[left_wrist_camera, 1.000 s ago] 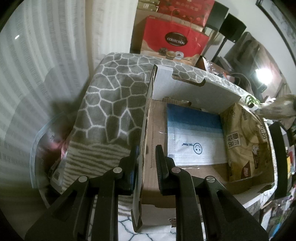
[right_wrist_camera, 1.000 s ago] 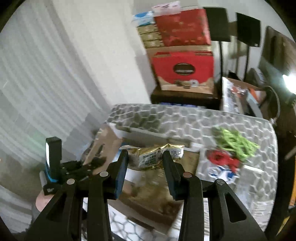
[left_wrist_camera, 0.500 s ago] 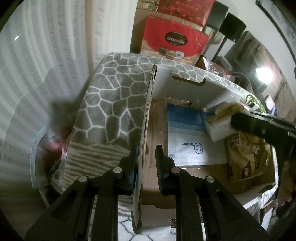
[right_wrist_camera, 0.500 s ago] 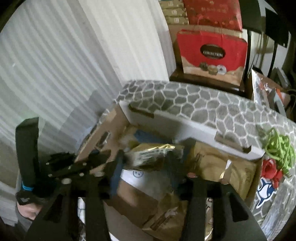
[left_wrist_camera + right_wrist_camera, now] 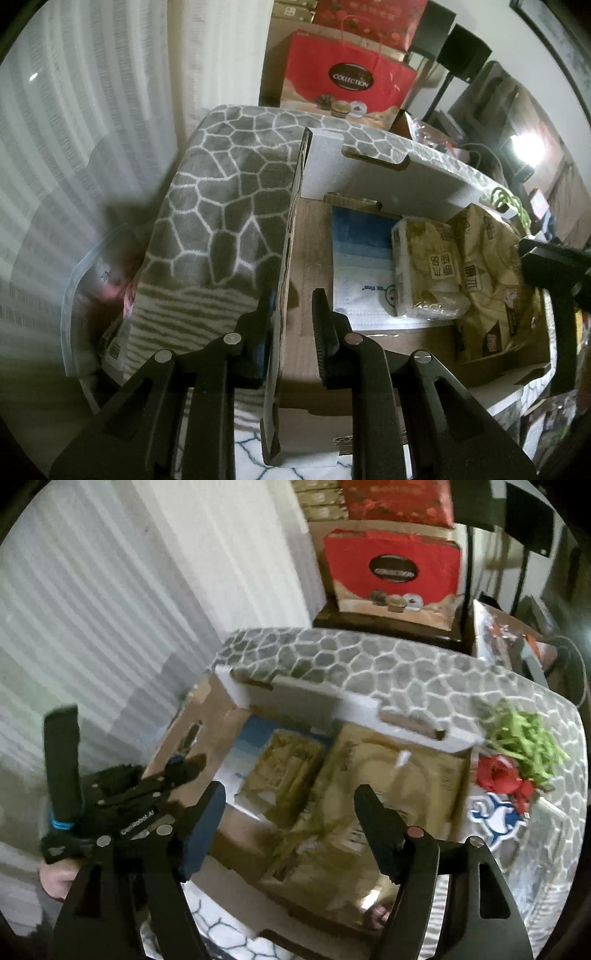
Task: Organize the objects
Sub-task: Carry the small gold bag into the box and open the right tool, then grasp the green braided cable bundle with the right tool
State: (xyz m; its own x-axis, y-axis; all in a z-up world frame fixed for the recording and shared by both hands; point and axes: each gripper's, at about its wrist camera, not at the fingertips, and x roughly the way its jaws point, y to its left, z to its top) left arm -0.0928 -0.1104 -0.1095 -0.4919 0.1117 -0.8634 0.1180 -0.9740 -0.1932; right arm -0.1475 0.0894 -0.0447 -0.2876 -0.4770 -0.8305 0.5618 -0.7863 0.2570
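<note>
Now the small gold packet (image 5: 424, 269) lies in the cardboard box (image 5: 373, 166); the right hand-held gripper (image 5: 290, 823) has just been opening, nothing between its jaws. Left hand-held gripper (image 5: 291, 317) pinches the box wall. Next, probably fetch the green cord (image 5: 521, 738).

Gold tissue pack (image 5: 424, 266) flat in cardboard box (image 5: 373, 177), atop mask pack (image 5: 360, 266).
</note>
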